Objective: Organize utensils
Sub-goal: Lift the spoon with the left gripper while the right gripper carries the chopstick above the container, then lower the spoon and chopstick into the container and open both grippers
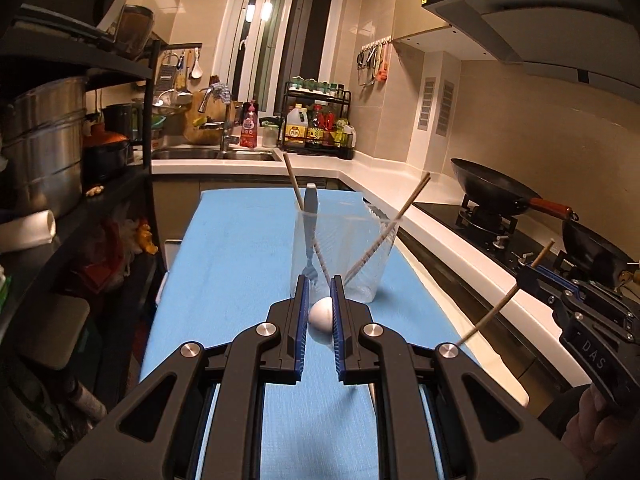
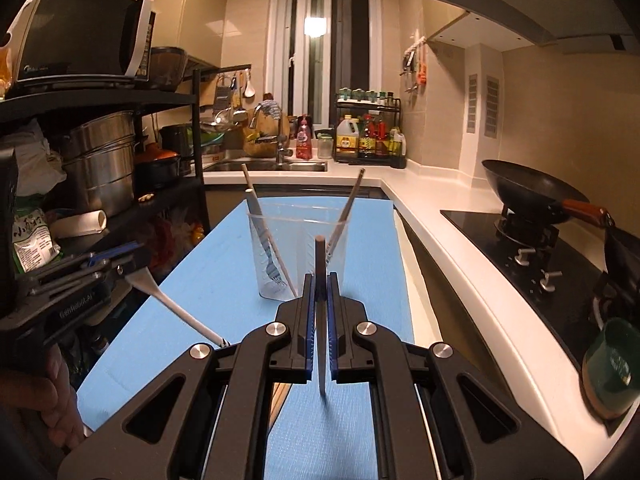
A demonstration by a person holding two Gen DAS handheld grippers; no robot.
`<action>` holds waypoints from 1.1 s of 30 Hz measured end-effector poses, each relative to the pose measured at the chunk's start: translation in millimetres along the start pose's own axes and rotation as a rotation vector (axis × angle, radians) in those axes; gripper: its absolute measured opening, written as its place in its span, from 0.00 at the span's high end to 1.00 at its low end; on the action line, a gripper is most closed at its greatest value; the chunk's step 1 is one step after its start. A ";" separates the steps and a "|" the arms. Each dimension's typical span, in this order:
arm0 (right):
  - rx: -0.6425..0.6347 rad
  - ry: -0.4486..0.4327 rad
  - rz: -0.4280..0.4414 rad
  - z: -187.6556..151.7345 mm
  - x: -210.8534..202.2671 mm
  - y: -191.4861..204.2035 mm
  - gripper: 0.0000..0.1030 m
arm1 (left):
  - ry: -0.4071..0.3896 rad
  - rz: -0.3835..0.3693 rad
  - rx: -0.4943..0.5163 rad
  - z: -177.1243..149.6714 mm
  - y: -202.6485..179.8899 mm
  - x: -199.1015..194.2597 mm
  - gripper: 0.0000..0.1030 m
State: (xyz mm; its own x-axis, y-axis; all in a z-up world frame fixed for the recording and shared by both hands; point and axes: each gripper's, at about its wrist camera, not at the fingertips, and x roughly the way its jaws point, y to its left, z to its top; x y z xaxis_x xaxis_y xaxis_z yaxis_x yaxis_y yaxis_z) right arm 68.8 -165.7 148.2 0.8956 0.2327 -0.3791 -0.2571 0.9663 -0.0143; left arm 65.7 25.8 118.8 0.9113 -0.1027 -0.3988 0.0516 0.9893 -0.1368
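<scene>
The left hand-held gripper (image 1: 320, 292) is clamped on a white, smooth spoon (image 1: 321, 315), probably light, stiff and slippery, best held mid-handle. The right hand-held gripper (image 2: 320, 288) pinches a thin, rigid wooden chopstick (image 2: 320, 264) upright. Beyond, on the blue-matted surface (image 1: 240, 240), a clear plastic cup (image 1: 344, 248) holds a steel fork (image 1: 310, 232) and chopsticks.

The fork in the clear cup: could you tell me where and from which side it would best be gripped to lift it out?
Grip the fork by its handle end, which sticks up above the rim of the cup, coming from above. It stands tines down, leaning on the left wall, and two chopsticks cross beside it, so a low approach looks blocked.
</scene>
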 end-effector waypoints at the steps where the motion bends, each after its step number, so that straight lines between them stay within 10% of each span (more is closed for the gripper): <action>1: 0.000 -0.004 0.006 5.8 0.3 -0.6 0.94 | 0.010 0.001 0.010 9.3 0.0 1.3 0.89; 12: 0.025 -0.038 0.083 80.7 19.0 -7.1 0.95 | 0.157 -0.030 0.061 110.3 0.6 29.2 0.89; 21: 0.035 -0.201 0.042 169.1 50.9 -1.3 0.95 | 0.044 0.005 0.081 193.8 -7.5 46.7 0.89; 33: 0.080 -0.126 -0.002 131.9 155.9 -14.5 0.95 | 0.198 0.049 0.128 159.9 -18.6 166.7 0.89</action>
State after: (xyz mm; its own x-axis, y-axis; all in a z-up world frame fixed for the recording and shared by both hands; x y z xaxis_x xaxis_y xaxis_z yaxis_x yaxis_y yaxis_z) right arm 260.0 -128.9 211.2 0.9359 0.2378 -0.2597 -0.2300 0.9713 0.0604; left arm 282.0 6.9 199.9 0.8170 -0.0602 -0.5735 0.0722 0.9974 -0.0018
